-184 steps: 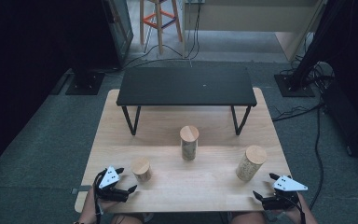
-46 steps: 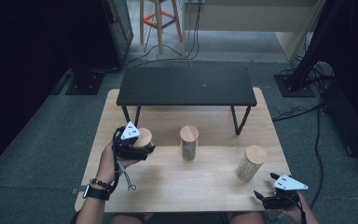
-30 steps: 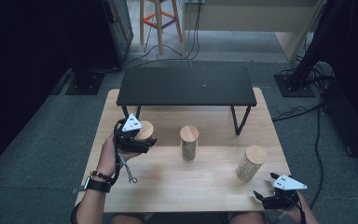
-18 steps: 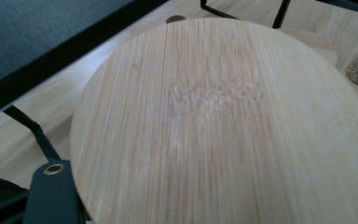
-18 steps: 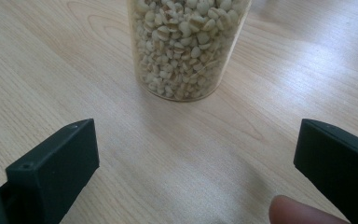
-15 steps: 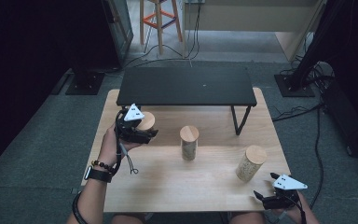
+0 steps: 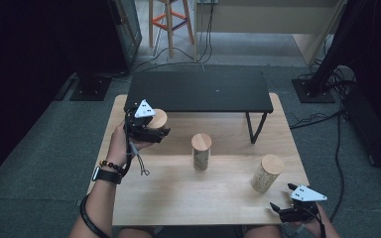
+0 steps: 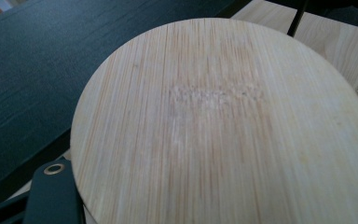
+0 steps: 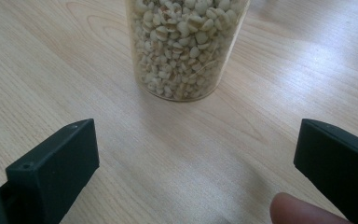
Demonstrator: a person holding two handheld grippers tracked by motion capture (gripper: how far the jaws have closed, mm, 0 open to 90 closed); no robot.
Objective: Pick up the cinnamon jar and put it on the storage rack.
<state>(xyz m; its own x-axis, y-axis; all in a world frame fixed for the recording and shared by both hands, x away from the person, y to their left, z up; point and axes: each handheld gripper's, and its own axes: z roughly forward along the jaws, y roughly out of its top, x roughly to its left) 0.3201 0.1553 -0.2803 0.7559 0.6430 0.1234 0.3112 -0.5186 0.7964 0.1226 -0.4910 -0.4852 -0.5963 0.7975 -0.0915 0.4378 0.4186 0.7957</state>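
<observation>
Bamboo lid fills the left gripper view: the small jar (image 8: 223, 126) sits clamped in the left gripper (image 7: 146, 130), jaws closed on it. Six seconds back this jar stood at the near left of the wooden surface (image 7: 178, 198), gripper beside it. Since then jar and gripper have travelled up and away from the person, a little farther in each frame, and now hang at the front left corner of the black bench (image 7: 198, 91), the lid about level with the bench top. Left forearm stretched well forward.

Middle jar (image 7: 201, 151) upright at the centre of the surface, unmoved. Grain-filled jar (image 7: 267, 173) leans at the right, unmoved; in the right gripper view its grain shows through the glass.

Right gripper (image 7: 297, 206) rests at the near right edge, same spot throughout, jaws spread wide, nothing between them, short of the grain-filled jar.
</observation>
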